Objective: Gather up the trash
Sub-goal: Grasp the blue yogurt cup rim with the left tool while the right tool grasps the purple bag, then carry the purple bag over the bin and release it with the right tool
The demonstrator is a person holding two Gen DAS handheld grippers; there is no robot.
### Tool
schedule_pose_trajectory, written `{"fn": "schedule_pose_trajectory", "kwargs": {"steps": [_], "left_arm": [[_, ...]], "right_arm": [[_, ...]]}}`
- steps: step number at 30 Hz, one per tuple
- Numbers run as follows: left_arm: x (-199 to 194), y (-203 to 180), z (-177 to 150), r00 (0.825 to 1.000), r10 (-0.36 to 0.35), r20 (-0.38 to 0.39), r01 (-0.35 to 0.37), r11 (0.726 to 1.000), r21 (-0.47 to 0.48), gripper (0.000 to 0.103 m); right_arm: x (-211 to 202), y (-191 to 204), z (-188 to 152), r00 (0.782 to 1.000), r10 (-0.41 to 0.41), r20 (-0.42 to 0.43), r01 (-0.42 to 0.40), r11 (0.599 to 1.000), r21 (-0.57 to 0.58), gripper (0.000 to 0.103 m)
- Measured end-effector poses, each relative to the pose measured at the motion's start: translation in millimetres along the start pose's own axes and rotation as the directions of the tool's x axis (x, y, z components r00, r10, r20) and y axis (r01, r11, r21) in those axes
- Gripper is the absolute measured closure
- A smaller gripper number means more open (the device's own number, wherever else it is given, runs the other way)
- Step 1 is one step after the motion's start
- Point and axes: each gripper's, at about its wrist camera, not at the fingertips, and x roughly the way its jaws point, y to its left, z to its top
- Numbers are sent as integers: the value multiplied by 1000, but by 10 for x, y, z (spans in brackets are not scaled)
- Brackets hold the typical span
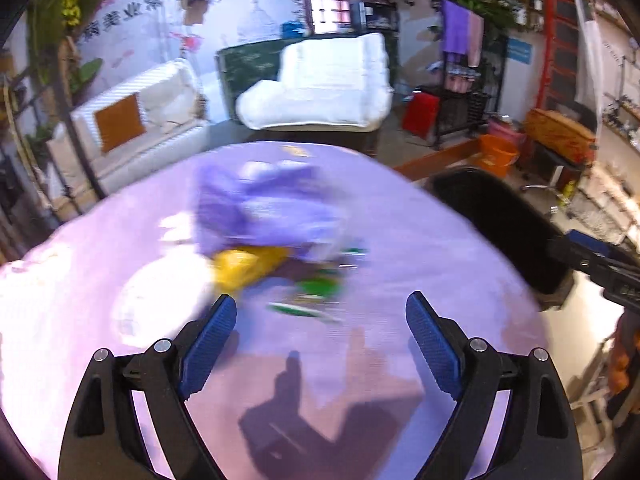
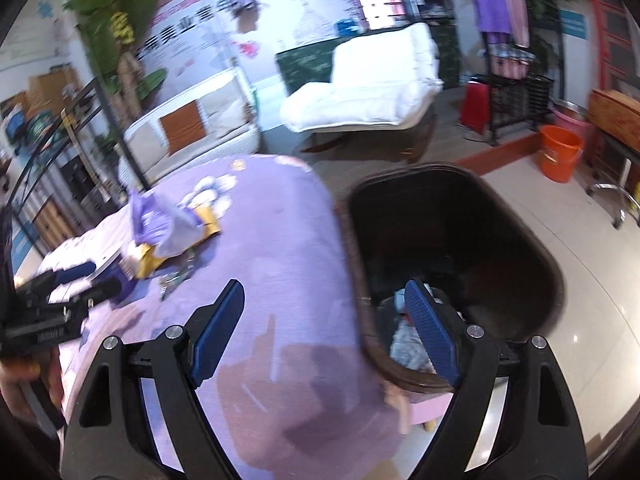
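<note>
Trash lies on a purple-covered table [image 1: 420, 240]: a crumpled purple bag [image 1: 264, 208], a yellow wrapper [image 1: 244, 266] and green wrappers [image 1: 316, 296]. My left gripper [image 1: 320, 308] hangs open just in front of the green wrappers, nothing between its blue pads. In the right wrist view the purple bag [image 2: 160, 220] and yellow wrapper [image 2: 148, 260] lie at the left. My right gripper [image 2: 324, 296] is open and empty over the table edge. One fingertip [image 2: 420, 304] stands over the dark bin [image 2: 520, 248], which holds some crumpled trash [image 2: 408, 344].
The dark bin [image 1: 492, 220] stands right of the table. Beyond are a white armchair [image 1: 328, 84], a white sofa [image 1: 136, 128], an orange bucket [image 2: 560, 152] and a black rack [image 1: 460, 108]. A hand [image 2: 24, 376] holds the left gripper's body [image 2: 48, 316] at the left edge.
</note>
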Motion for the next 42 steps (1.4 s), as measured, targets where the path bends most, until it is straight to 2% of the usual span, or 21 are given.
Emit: {"fn": "schedule_pose_trajectory", "kwargs": {"steps": [3,6,8,11,12,14,17,20,24,27,30,31,32,35,38,42], "left_arm": [[61,310,85,997,76,-25,-75,997,6,17],[186,547,131,994,86,-67,-85,996,15,26],[306,654,107,991,65,-120,-62,998,28,39],[417,733,23,986,21,-167,-17,1000,25,48],[434,736,6,985,18,-170,-14,1000,24,50],[467,774,-49,984,12,-180,-9,1000,14,67],[467,847,-139,981,-15,-192,9,999,-34,83],[374,921,-228,985,-12,-174,1,998,-66,89],[213,1080,-346,991,-10,-134,-11,988,-154,94],[93,1201,-434,994,-20,-104,-5,972,-235,94],[38,1247,-503,996,-26,-82,1,957,-291,94],[28,1223,-511,997,-25,-78,0,954,-301,94],[15,1214,-523,997,-23,-74,-1,951,-310,94],[-6,1206,-529,998,-18,-63,-3,946,-325,94],[-26,1200,-539,999,-16,-49,-1,939,-343,94],[-79,1201,-546,1000,-10,-23,2,934,-356,94]], "right_arm": [[59,206,41,999,35,-14,-36,998,-46,21],[105,404,80,997,70,-29,-72,993,-94,21],[163,543,128,994,96,-48,-102,987,-124,21],[265,773,201,989,127,-78,-139,974,-178,21],[308,868,229,987,133,-88,-149,967,-208,21],[395,1025,273,985,143,-101,-165,953,-255,21],[559,1236,339,976,168,-140,-205,928,-311,21],[746,1414,417,970,181,-165,-230,903,-362,21],[1017,1611,551,971,170,-167,-225,882,-413,22],[1202,1670,652,974,160,-160,-214,875,-433,29],[1366,1697,684,967,168,-193,-237,874,-425,40],[1401,1707,678,965,167,-201,-240,873,-424,47],[1435,1718,662,963,166,-212,-244,871,-426,60],[1447,1756,577,955,178,-237,-267,864,-427,87],[1354,1779,501,955,190,-228,-276,855,-440,95],[1128,1778,450,957,225,-181,-283,858,-429,98]]}}
